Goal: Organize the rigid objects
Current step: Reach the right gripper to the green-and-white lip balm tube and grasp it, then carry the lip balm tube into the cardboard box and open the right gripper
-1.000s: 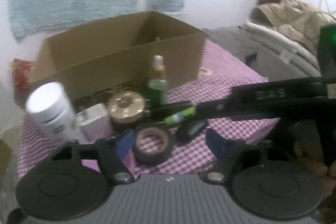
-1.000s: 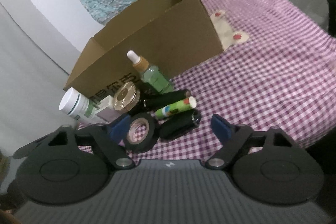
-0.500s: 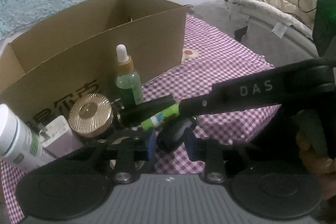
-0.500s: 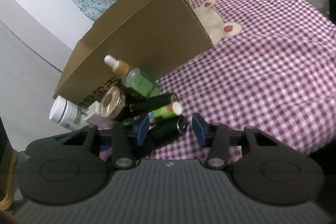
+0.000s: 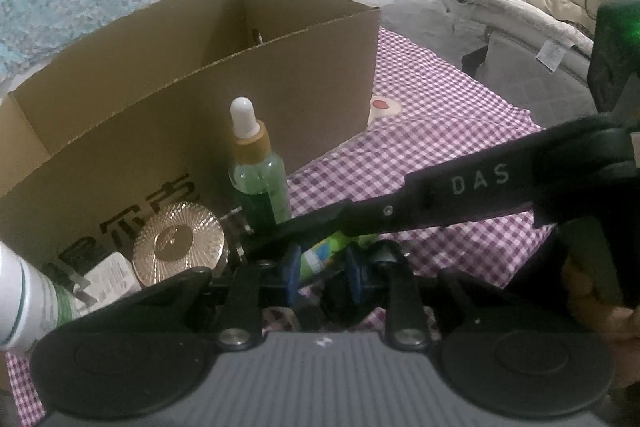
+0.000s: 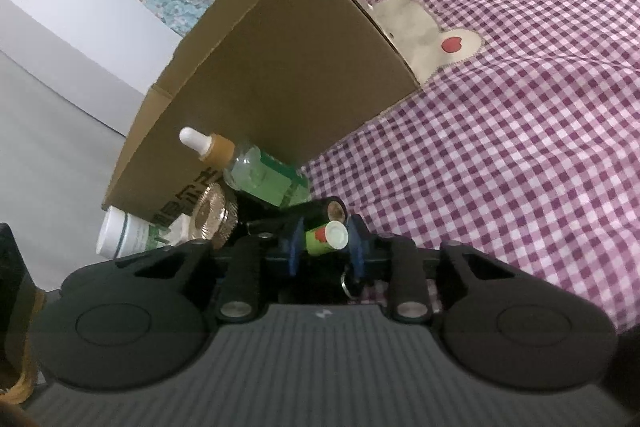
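Having just been closing, the right gripper (image 6: 326, 245) was clamped on the green tube (image 6: 325, 241) at lower centre; the left gripper (image 5: 320, 273) was seen gripping a black cylinder (image 5: 340, 301).

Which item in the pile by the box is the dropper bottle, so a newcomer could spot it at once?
Find the open cardboard box on the purple checked cloth. Against its printed front wall stands a cluster of small items, and the dropper bottle rises upright at the cluster's right end, beside the round gold lid. It alone is clear green with a white rubber bulb on a tan collar.
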The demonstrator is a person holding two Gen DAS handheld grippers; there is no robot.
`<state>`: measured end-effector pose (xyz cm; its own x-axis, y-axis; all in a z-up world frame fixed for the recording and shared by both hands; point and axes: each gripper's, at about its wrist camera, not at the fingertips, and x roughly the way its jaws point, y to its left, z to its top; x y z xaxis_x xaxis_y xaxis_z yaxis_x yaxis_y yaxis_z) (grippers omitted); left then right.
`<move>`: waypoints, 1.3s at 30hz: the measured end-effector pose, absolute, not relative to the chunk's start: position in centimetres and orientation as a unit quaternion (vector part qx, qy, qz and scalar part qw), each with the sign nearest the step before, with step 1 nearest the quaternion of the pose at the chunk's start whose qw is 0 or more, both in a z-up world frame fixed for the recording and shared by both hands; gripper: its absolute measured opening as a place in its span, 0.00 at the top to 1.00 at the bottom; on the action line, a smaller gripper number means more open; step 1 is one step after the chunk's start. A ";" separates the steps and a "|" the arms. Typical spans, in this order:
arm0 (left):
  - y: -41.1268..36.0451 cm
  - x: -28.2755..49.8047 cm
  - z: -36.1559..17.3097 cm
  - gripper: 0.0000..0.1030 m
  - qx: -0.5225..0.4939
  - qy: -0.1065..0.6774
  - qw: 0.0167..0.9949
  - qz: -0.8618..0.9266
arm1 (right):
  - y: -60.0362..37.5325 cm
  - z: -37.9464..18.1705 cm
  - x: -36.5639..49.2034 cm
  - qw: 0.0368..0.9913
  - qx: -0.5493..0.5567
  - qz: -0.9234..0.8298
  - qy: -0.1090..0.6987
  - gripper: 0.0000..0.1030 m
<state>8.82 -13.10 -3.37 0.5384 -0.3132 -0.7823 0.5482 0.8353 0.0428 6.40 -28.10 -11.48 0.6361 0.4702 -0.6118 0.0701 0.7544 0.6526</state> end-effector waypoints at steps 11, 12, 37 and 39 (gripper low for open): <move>-13.3 9.1 -3.2 0.73 0.153 0.406 0.864 -0.254 | -28.5 -10.9 6.7 0.831 0.363 0.151 0.394 0.81; -13.3 9.1 -3.2 0.73 0.152 0.406 0.864 -0.255 | -28.4 -10.9 6.7 0.829 0.365 0.157 0.393 0.81; -13.2 6.9 0.0 0.85 0.157 0.344 0.886 -0.270 | -26.0 -7.6 6.0 0.863 0.322 0.159 0.355 0.82; -12.8 6.2 1.5 0.84 0.156 0.325 0.893 -0.269 | -25.4 -5.8 5.3 0.875 0.304 0.161 0.341 0.83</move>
